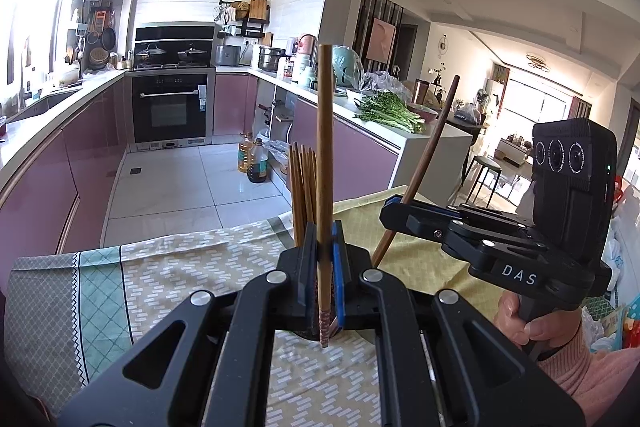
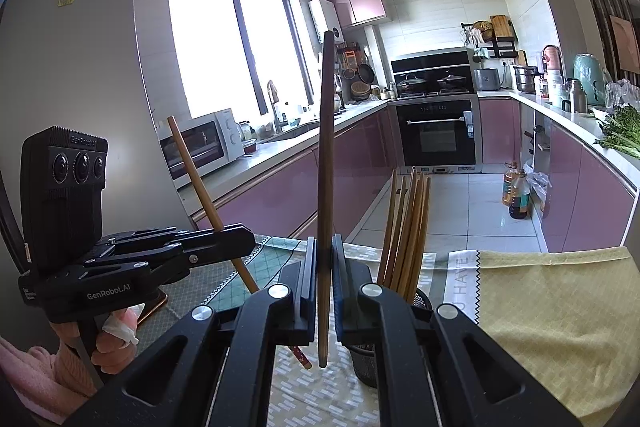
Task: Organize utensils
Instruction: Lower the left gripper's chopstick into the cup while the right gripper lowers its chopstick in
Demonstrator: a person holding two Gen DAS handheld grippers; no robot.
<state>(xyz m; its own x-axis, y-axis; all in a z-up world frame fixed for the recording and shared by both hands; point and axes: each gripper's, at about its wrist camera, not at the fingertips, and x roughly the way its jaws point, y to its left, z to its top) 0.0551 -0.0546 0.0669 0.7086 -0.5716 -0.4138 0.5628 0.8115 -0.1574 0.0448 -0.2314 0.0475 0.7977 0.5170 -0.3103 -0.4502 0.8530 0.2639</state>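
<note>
Two grippers each clamp one chopstick upright over the cloth-covered table [image 2: 552,299]: left gripper [image 1: 325,247] on a pale chopstick [image 1: 324,155], right gripper [image 2: 323,259] on a dark chopstick [image 2: 326,155]. Step in hand, apparently: loading the mesh holder [image 2: 420,301], which already stands full of slim wooden sticks [image 2: 408,227]. Next: lower each tip-first into its mouth.

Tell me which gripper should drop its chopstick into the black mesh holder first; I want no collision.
Left, probably. The left gripper holds its light wooden chopstick with the tip at the black mesh holder; the right gripper has it offset sideways.
</note>
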